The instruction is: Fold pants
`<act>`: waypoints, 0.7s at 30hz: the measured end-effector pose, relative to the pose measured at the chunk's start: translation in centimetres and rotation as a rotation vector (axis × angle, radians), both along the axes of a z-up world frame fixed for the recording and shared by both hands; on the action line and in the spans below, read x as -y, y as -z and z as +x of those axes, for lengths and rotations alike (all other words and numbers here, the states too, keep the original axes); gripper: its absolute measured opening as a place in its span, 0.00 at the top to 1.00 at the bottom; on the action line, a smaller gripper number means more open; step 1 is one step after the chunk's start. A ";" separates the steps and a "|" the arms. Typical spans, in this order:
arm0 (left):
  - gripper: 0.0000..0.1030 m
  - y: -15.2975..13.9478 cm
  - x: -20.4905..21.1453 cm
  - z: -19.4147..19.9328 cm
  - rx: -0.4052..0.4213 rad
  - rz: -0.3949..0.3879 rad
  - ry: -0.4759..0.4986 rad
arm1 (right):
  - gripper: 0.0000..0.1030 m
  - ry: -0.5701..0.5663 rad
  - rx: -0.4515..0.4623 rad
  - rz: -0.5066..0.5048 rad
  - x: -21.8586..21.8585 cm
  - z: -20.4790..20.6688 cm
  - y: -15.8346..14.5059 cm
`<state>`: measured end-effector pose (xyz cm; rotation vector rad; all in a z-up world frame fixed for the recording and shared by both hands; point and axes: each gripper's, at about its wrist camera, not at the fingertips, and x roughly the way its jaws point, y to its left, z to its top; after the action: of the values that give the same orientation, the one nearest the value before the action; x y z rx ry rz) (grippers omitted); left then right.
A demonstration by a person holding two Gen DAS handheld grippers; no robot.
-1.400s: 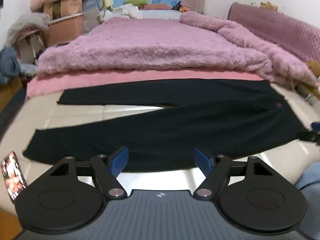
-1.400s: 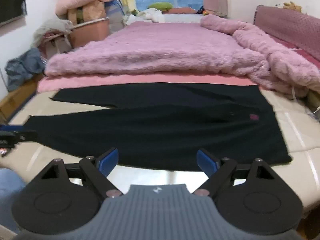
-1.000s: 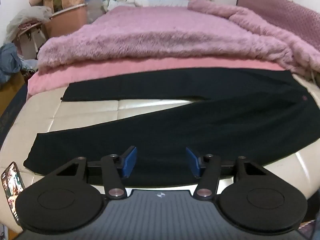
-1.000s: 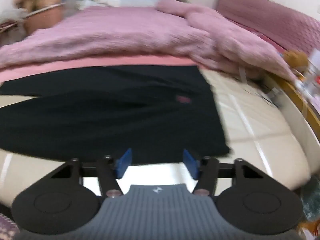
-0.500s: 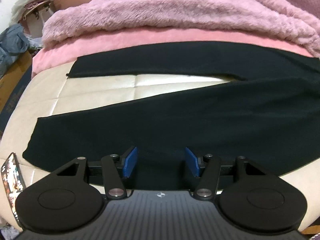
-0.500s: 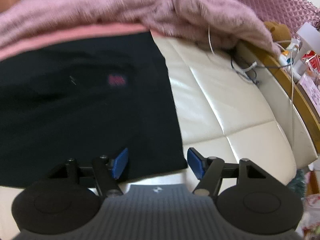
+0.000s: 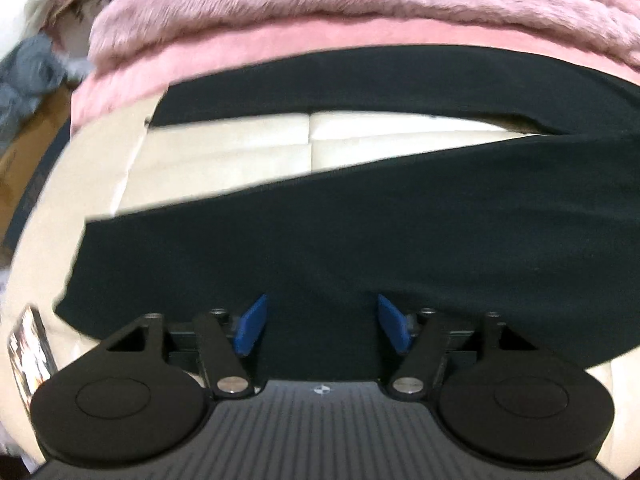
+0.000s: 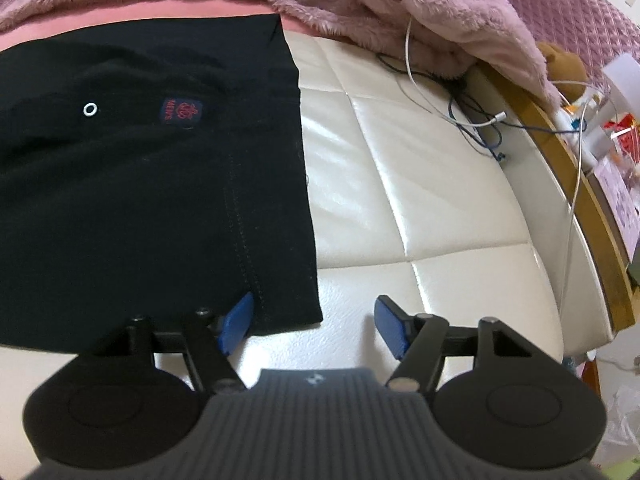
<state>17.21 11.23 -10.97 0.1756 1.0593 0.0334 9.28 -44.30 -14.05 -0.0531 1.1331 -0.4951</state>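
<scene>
Both jaws spread over flat black pants (image 7: 360, 232) (knit, seemingly) on quilted mattress (image 8: 420, 200).

The left wrist view is motion-blurred, and the black pants (image 7: 360, 220) run off its right edge, so their waist is unseen there. In the right wrist view the pants run off the left edge, hiding both legs. The small red badge (image 8: 182, 111) is too small to read with certainty.
</scene>
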 end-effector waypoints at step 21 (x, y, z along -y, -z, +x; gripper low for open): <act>0.43 3.0 0.8 -6.9 -0.011 0.592 0.630 | 0.57 -0.532 -0.016 -0.084 -6.8 -3.9 -3.3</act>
<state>10.32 10.41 -13.92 1.0384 0.9429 -0.2253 5.40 -37.46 -10.77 -0.4211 1.0607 -0.0666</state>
